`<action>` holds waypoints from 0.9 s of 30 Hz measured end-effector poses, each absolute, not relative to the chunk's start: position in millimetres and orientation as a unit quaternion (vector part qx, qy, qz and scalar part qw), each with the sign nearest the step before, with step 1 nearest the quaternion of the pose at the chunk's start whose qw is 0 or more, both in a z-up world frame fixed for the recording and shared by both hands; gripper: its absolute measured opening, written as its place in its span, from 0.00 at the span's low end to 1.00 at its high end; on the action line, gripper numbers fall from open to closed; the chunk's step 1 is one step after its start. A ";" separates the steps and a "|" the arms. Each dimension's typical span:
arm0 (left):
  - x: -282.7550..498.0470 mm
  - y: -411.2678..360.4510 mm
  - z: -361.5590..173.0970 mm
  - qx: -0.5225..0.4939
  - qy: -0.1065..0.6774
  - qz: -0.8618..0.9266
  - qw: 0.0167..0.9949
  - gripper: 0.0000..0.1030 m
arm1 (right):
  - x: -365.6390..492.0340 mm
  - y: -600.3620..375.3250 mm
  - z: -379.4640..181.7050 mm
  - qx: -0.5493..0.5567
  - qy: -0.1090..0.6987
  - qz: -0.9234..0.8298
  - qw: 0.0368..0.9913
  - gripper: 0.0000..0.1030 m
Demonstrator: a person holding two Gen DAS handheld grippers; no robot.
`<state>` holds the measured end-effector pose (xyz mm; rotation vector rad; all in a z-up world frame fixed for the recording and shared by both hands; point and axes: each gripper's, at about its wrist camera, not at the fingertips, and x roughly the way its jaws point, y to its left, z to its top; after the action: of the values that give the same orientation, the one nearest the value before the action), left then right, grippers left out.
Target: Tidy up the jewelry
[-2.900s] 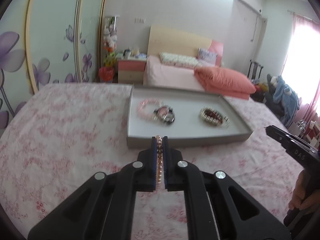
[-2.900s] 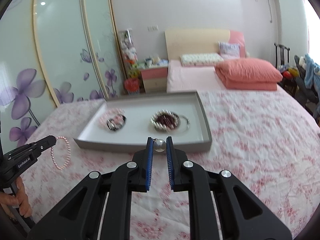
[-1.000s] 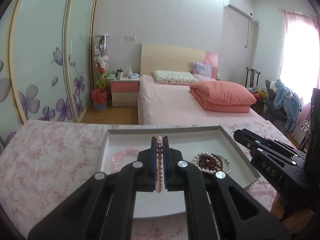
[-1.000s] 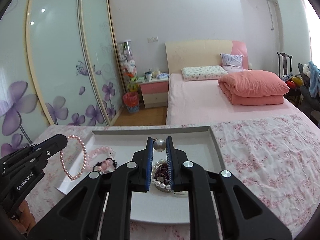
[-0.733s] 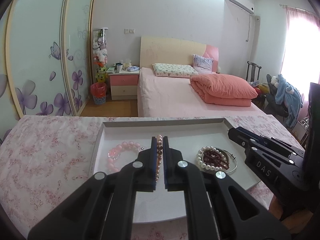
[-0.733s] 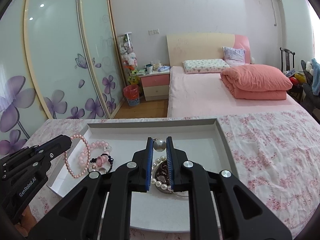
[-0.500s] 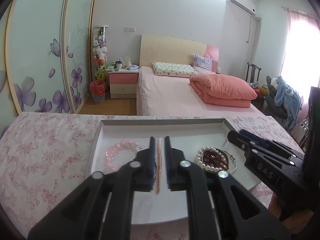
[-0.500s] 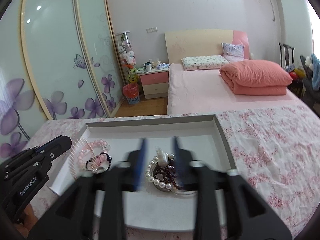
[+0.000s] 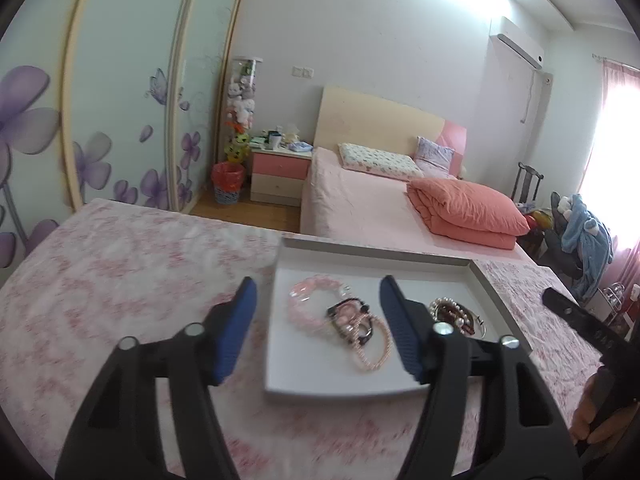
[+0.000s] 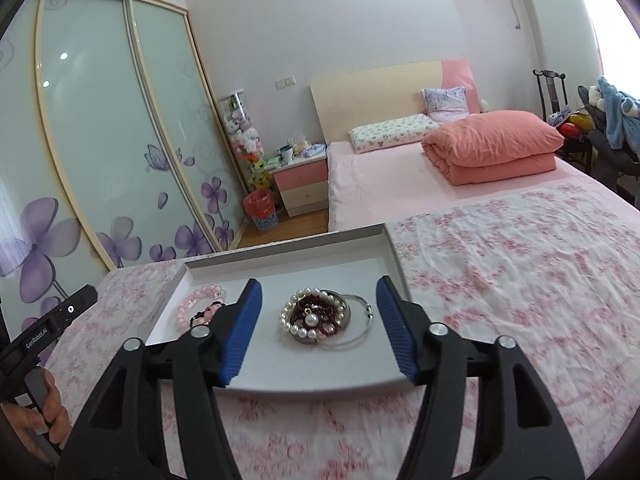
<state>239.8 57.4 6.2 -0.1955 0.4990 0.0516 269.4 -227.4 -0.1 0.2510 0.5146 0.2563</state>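
While spread wide, both grippers' fingers (image 9: 240, 332) (image 10: 394, 328) hold nothing (jewelry (image 10: 316, 318) trayed).

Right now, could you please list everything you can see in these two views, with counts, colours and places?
Tray: one, grey-white, on the floral cloth.
Pink bead bracelets: at least one, pale pink, tray's left part.
Dark bracelet: one, black with pink, over the pink ones.
Pearl strand: one, pinkish, nearest of the left group.
Jewelry pile: white pearls, dark red beads, metal rings, tray's right part.
Floral cloth: one, pink and white, under the tray.
Bed: one, pink, behind.
Folded quilt: one, coral, on the bed.
Nightstand: one, pink and cream.
Wardrobe: glass, purple flowers, left.
Left gripper: black, blue pads, open.
Right gripper: same, open.
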 end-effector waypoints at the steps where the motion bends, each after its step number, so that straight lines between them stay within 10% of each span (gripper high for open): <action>1: 233.4 59.5 6.9 -0.097 0.244 0.027 0.965 0.68 | 263.8 -230.4 1.9 0.125 0.249 0.125 0.952 0.64; 12: 147.9 60.4 9.7 -0.074 0.212 0.044 0.974 0.96 | 193.8 -226.4 11.2 0.092 0.219 0.122 0.964 0.86; 27: 92.1 33.7 9.0 -0.028 0.189 0.034 0.981 0.96 | 133.1 -199.4 10.2 0.029 0.182 0.119 0.976 0.98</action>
<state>92.1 33.7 9.0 -0.0564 0.3812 0.0685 133.1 -199.4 10.2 0.0587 0.3667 0.2405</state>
